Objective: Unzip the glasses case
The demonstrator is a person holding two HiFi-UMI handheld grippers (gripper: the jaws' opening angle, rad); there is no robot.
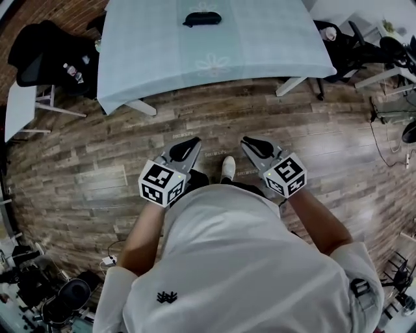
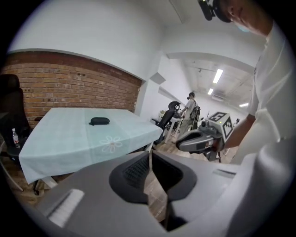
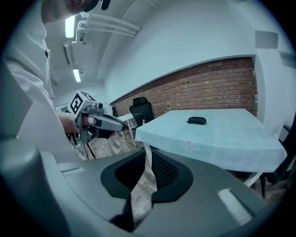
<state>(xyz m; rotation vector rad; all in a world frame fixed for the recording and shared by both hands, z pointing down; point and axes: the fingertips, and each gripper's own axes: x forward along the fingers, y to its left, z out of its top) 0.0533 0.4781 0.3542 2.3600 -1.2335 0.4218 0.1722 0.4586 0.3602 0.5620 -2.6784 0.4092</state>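
Subject of the task, a small black oval zipped glasses case [image 1: 202,19], lies on a tabletop covered with a pale teal cloth printed with white flowers [image 1: 260,45]. The case sits near the far edge, about midway across, with bare cloth on all sides. Its zip state cannot be made out at this range.

Left claw [image 1: 194,140]: held low in front of the person's white shirt [image 1: 247,260], over the grey-brown wood plank floor [image 1: 97,162], well apart from the tabletop. In the left gripper view its dark ribbed pads [image 2: 136,171] meet at the tips with only a hairline slit between them; the claw [image 2: 149,155] is closed and holds nothing.

Right claw [image 1: 246,140]: held level with the left and near it, likewise well short of the tabletop. In the right gripper view the claw [image 3: 149,155] stands narrowly parted, floor and cloth edge showing through the gap, nothing between the pads.

Both claws point toward the tabletop. The case appears in the left gripper view [image 2: 99,121] and the right gripper view [image 3: 197,121], distant in each.

Surroundings: a white shoe [image 1: 227,168] shows between the claws; a black office chair [image 1: 45,45] stands left of the tabletop; a red brick wall [image 2: 69,83] runs behind it.
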